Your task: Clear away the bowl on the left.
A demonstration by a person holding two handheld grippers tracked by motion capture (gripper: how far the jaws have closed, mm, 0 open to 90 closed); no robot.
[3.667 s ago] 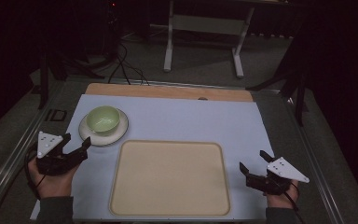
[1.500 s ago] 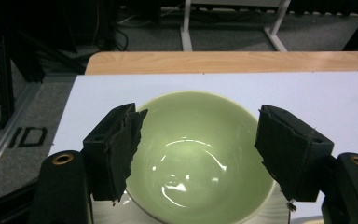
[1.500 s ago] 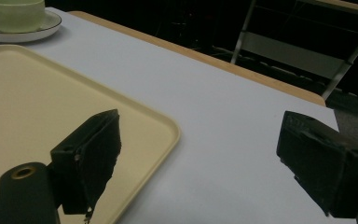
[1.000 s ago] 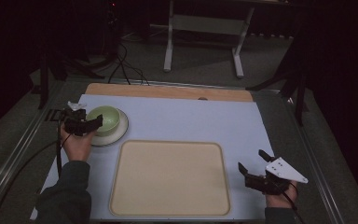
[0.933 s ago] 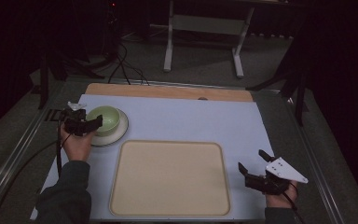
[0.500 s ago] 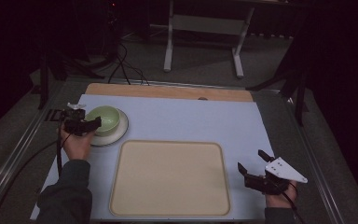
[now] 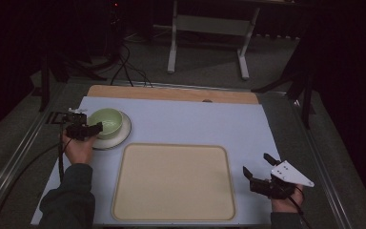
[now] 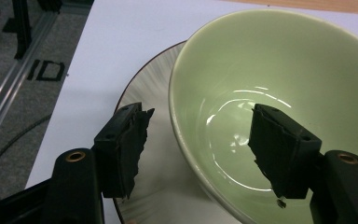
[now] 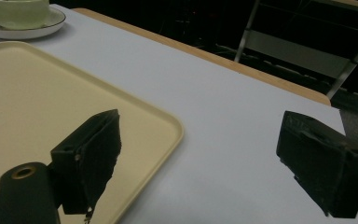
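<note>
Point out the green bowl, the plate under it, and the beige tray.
green bowl [image 8: 279, 88], left gripper view, inner wall
plate [image 8: 154, 88], left gripper view, bare rim
beige tray [image 7: 174, 181], high view, flat centre

The tray [image 7: 174, 182] lies bare at near centre; the bowl [image 7: 106, 122] on its plate [image 7: 119, 138] blocks the far left.

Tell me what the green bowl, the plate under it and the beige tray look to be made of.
Green bowl: likely glazed ceramic; glossy, with sharp light reflections inside. Plate: probably ceramic too; pale, faintly streaked, with a thin dark rim. Tray: seems matte plastic; even beige, rounded corners, raised lip, no shine.
</note>
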